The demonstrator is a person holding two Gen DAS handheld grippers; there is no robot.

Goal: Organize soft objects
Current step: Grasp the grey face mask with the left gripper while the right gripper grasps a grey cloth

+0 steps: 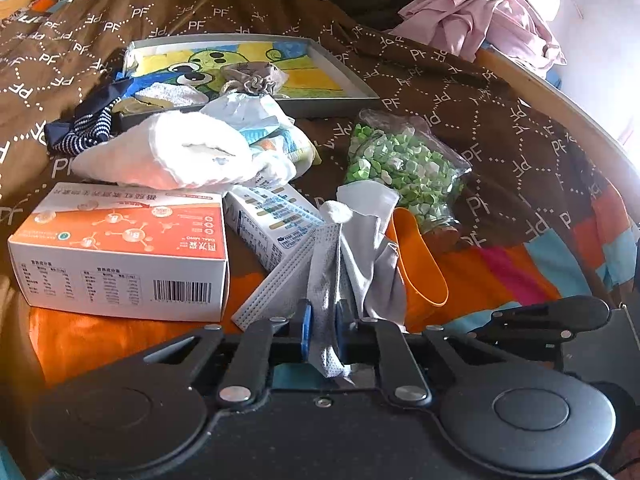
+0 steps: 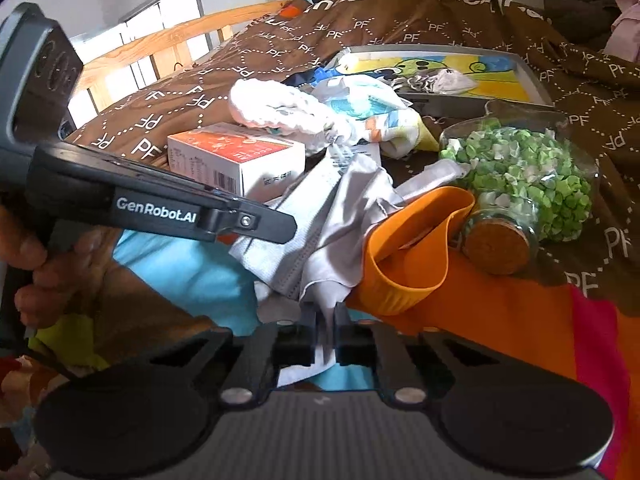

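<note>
A grey pleated face mask [image 1: 280, 280] and a pale grey cloth [image 1: 368, 256] lie bunched together on the bedspread, right in front of both grippers. My left gripper [image 1: 323, 322] is shut on a fold of the mask's dotted grey fabric. My right gripper [image 2: 326, 320] is shut on a corner of the grey cloth [image 2: 352, 200]. The left gripper's black finger [image 2: 256, 222] reaches over the mask [image 2: 280, 268] in the right wrist view, with a hand on its handle. A rolled white towel [image 1: 168, 156], a navy striped sock [image 1: 88, 128] and a colourful cloth [image 1: 280, 140] lie behind.
An orange silicone cup [image 2: 412, 248] lies tipped against the cloth, beside a corked jar of green paper bits [image 2: 520, 184]. An orange-and-white box [image 1: 120, 248] and a slimmer box [image 1: 268, 216] sit to the left. Behind them are a framed picture [image 1: 248, 68] and pink clothes [image 1: 480, 12].
</note>
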